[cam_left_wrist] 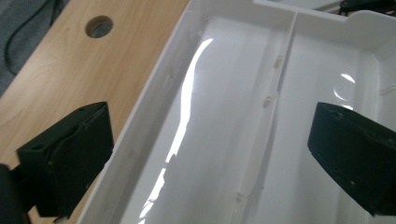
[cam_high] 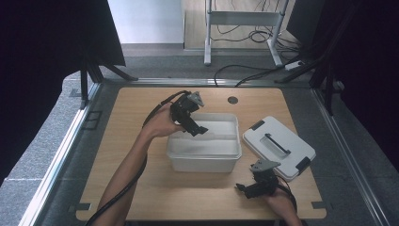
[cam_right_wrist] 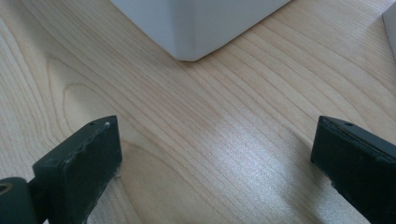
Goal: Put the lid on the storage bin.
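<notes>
Left gripper poised over the open white bin, jaws wide apart, nothing between; right gripper near its corner, jaws apart

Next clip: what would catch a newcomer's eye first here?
Probably the open white box in the middle of the wooden table, with the left tongs held over its near-left rim, jaws wide apart and nothing between them. Its white lid with black latches lies flat to the box's right. The right tongs, also open, hang low over bare wood near the box's front corner.
</notes>
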A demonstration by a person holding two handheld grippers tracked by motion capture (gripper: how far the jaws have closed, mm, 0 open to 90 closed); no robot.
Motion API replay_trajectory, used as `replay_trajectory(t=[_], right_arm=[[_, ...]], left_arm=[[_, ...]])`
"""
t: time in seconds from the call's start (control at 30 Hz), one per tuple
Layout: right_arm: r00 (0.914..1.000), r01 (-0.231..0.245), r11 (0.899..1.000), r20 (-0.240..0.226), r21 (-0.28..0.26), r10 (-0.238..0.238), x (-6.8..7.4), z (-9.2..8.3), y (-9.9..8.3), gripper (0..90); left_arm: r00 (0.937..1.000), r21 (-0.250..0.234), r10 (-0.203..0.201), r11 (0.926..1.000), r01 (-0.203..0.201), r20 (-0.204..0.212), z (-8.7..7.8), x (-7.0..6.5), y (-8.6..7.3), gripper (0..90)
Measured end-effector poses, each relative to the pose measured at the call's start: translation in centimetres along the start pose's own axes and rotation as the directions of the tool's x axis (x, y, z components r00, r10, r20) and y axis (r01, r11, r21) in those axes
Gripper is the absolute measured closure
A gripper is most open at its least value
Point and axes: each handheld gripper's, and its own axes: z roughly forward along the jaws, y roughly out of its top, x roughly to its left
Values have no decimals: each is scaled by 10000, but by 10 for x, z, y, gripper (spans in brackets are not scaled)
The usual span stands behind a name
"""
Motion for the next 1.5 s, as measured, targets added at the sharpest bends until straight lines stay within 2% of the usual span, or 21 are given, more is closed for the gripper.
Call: replay_trajectory(t=[0.3, 0.47, 0.6, 0.63, 0.7, 0.83, 1.03, 1.23, 1.33, 1.4, 1.43, 1.47, 1.5], right_arm=[[10000, 0, 10000, 0, 1, 0, 0, 0, 0, 13], [10000, 2, 10000, 0, 1, -2, 0, 0, 0, 13], [10000, 0, 10000, 1, 2, 0, 0, 0, 0, 13], [10000, 1, 10000, 2, 0, -1, 0, 0, 0, 13], [10000, 4, 10000, 1, 0, -4, 0, 0, 0, 13], [10000, 27, 10000, -2, 9, -27, 0, 0, 0, 13], [10000, 16, 10000, -6, 6, -16, 0, 0, 0, 13], [10000, 5, 10000, 2, 3, -5, 0, 0, 0, 12], [10000, 2, 10000, 2, 4, -2, 0, 0, 0, 12], [10000, 4, 10000, 2, 3, -4, 0, 0, 0, 12], [10000, 2, 10000, 4, 2, -2, 0, 0, 0, 12], [10000, -1, 10000, -2, -7, 1, 0, 0, 0, 12], [10000, -1, 10000, -2, -7, 1, 0, 0, 0, 12]], left_arm=[[9996, -304, -70, 9995, 61, -279, -19, -2, -19, 0], [9984, -434, -327, 9986, 306, -472, -31, -2, -32, 0], [9960, -518, -556, 9973, 521, -694, -39, 1, -44, 0], [9941, -590, -775, 9956, 731, -758, -43, 2, -50, 0], [9933, -608, -827, 9951, 780, -807, -45, 3, -54, 0], [9880, -805, -1124, 9913, 1041, -1058, -51, 3, -66, 0], [9810, -1067, -1566, 9837, 1446, -1148, -62, 4, -85, 0], [9746, -1047, -1781, 9808, 1646, -1357, -74, 4, -101, 0], [9675, -1116, -1995, 9767, 1835, -1551, -82, 3, -113, 0], [9653, -1136, -2050, 9756, 1881, -1616, -84, 3, -116, 0], [9625, -1141, -2126, 9741, 1952, -1687, -85, 2, -120, 0], [9567, -1134, -2234, 9722, 2049, -1867, -88, 2, -128, 0], [9567, -1134, -2234, 9722, 2049, -1867, -88, 2, -128, 0]])
